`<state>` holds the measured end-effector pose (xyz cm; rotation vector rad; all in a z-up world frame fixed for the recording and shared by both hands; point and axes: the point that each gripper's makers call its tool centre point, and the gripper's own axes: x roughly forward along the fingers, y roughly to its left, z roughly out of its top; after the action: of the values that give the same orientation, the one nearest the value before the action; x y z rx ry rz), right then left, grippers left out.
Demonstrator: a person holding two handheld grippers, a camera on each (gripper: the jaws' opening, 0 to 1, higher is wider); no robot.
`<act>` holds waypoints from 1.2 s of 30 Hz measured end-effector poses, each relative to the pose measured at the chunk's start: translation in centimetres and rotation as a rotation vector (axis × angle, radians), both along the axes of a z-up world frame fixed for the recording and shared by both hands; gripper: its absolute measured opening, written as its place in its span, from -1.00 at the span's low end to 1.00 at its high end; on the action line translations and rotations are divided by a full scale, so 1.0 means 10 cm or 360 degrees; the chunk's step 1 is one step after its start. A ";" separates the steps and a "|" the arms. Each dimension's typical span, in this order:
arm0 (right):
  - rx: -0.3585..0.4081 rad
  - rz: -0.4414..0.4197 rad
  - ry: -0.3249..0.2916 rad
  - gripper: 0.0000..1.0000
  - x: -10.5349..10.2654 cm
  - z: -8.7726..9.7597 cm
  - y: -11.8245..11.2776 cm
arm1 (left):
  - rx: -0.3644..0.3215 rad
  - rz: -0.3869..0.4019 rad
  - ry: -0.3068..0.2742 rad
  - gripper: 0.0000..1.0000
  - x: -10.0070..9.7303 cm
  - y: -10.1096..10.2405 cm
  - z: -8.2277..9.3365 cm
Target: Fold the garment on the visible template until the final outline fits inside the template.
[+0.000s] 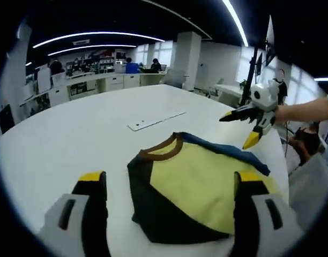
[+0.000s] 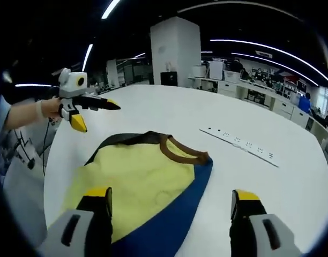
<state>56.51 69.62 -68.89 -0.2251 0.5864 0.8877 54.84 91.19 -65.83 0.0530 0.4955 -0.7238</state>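
Nearest the lens in the left gripper view, the left gripper (image 1: 169,184) hangs with its yellow-tipped jaws spread wide and empty above the near edge of the garment (image 1: 193,187). In the right gripper view, the right gripper (image 2: 172,202) does the same, jaws apart, nothing between them.

Just beyond both claws the garment (image 2: 148,187), a yellow-fronted shirt with a brown collar (image 1: 165,150), one black side and one blue side, lies on the white table (image 1: 73,134). It appears already folded in part: both sleeves seem turned under or in, leaving a compact, roughly trapezoid shape, and the blue side (image 2: 174,214) lies in a long doubled band. No template outline can be made out under or around the cloth, so whether the shape fits it cannot be told; judging by its length, at least a bottom-to-collar fold likely remains.

Its long axis runs from hem to collar, with the collar (image 2: 183,151) pointing away from both cameras, toward the middle of the table.

Farther off, a white power strip (image 1: 156,121) lies well apart from the collar. Beyond the table stretch office desks and a white pillar (image 2: 174,51).
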 end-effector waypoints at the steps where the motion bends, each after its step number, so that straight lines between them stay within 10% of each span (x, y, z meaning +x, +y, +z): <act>1: 0.0009 -0.0005 -0.0002 0.84 -0.02 0.02 -0.01 | -0.0003 0.0000 -0.0003 0.91 -0.04 0.00 0.01; 31: 0.0073 -0.0214 0.0068 0.70 -1.01 -0.08 -0.62 | -0.0055 0.0041 -0.0046 0.81 -0.93 0.08 0.23; 36: 0.0106 -0.0206 0.0088 0.43 -1.08 -0.13 -0.66 | -0.0061 0.0043 -0.0038 0.79 -0.98 0.05 0.23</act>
<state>45.69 63.05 -70.16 -0.1017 0.6148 0.7884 45.03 91.74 -63.49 0.0190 0.4586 -0.7052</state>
